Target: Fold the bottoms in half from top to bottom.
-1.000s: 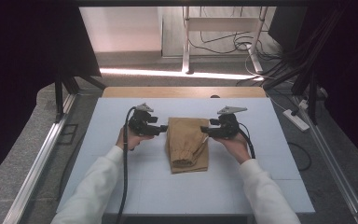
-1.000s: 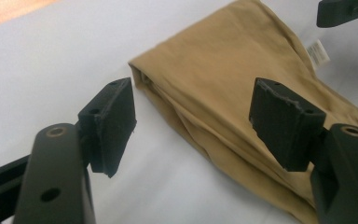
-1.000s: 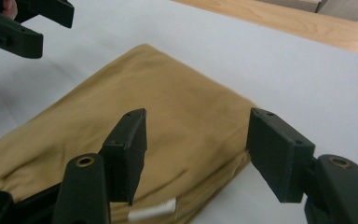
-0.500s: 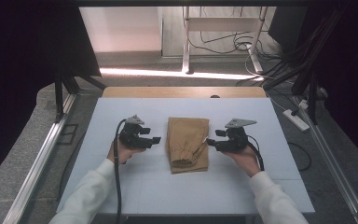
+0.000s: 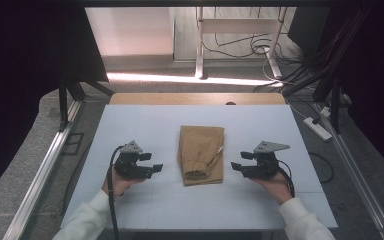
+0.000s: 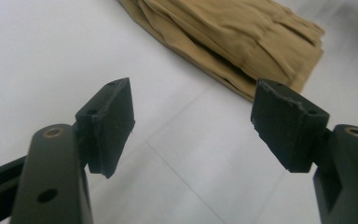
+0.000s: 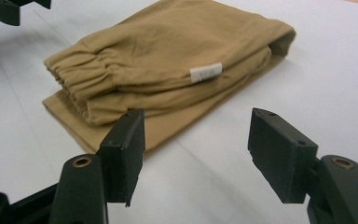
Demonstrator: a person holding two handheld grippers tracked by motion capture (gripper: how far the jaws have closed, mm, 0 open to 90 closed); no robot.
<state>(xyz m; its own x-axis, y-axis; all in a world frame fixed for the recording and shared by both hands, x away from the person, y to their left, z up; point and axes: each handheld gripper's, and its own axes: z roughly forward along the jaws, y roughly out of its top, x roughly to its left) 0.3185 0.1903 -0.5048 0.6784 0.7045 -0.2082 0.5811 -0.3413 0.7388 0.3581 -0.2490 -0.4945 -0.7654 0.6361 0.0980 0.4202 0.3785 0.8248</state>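
Note:
A folded tan garment (image 5: 201, 154) with an elastic cuff and a small white label lies flat at the middle of the pale table (image 5: 145, 125). My left gripper (image 5: 156, 168) rests to its left, jaws open and empty, pointing toward the cloth. In the left gripper view the garment (image 6: 235, 39) lies beyond the open left gripper (image 6: 193, 123), apart from it. My right gripper (image 5: 234, 166) sits to the garment's right, open and empty. The right gripper view shows the garment (image 7: 168, 70) just ahead of the right gripper (image 7: 196, 151), label (image 7: 206, 72) facing up.
The table's far edge is a wooden strip (image 5: 195, 98). Metal frame rails (image 5: 40, 175) run along both sides. A power strip (image 5: 319, 128) and cables lie on the floor at the right. Open table surface surrounds the garment.
Both hands have drawn away from the garment, the left toward the left and the right toward the right, and nearer the front edge. The garment stays folded where it was.

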